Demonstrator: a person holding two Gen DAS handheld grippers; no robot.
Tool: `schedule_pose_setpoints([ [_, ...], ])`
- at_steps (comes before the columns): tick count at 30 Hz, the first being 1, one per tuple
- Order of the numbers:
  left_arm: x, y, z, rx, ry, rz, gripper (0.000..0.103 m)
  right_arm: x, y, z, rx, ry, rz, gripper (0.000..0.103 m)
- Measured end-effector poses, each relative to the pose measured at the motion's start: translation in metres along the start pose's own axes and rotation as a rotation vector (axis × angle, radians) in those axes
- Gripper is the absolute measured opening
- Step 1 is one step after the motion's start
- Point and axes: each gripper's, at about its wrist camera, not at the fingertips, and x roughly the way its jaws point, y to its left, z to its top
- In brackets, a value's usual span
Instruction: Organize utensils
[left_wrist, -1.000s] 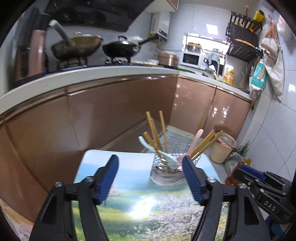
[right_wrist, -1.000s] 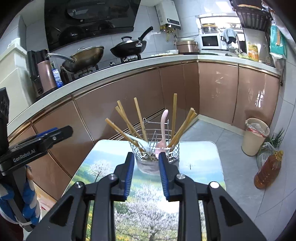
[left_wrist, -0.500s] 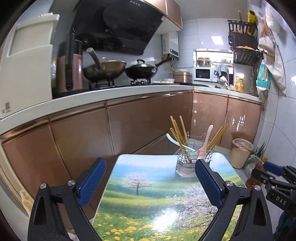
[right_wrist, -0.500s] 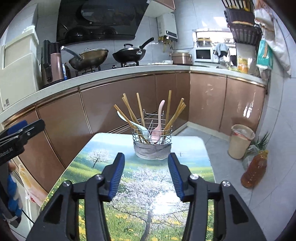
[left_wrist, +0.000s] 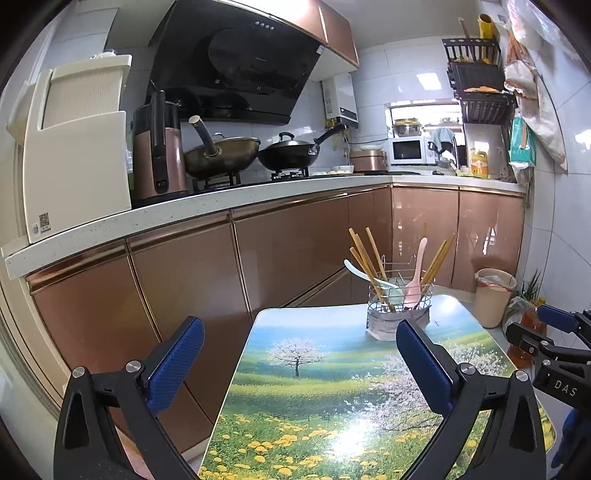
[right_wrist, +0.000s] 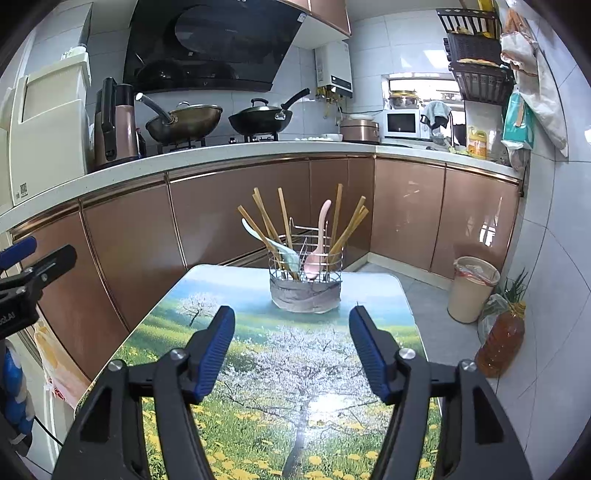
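Note:
A wire utensil basket (right_wrist: 306, 275) stands at the far end of the small table (right_wrist: 258, 369) with a landscape print. It holds several wooden chopsticks (right_wrist: 266, 225), a pale green spoon (right_wrist: 275, 245) and a pink spoon (right_wrist: 319, 240), all leaning upright. The basket also shows in the left wrist view (left_wrist: 399, 314). My right gripper (right_wrist: 291, 354) is open and empty, well short of the basket. My left gripper (left_wrist: 299, 365) is open wide and empty, over the table's near left edge. The right gripper shows at the right edge of the left wrist view (left_wrist: 554, 347).
Copper-coloured kitchen cabinets (right_wrist: 236, 206) run behind the table under a white counter with two woks (right_wrist: 188, 120). On the floor to the right stand a beige waste bin (right_wrist: 472, 288) and an oil bottle (right_wrist: 500, 339).
Both grippers have pulled back from the basket and risen. The right gripper's jaws went from nearly closed to wide open; the left opened wider. The basket and utensils have not moved.

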Motion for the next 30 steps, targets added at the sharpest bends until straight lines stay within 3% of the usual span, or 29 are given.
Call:
schedule_pose_setpoints([
  [6,-0.001,0.002,-0.005,-0.008,0.005,-0.001,0.102,0.002,-0.005,-0.007,0.01,-0.004,-0.024,0.065],
  [10,0.002,0.004,-0.008,-0.014,0.007,0.002,0.103,0.003,-0.007,-0.011,0.003,-0.014,-0.047,0.071],
  [30,0.017,0.008,-0.016,-0.026,0.033,-0.02,0.103,0.017,-0.003,-0.016,-0.012,-0.021,-0.091,0.072],
])
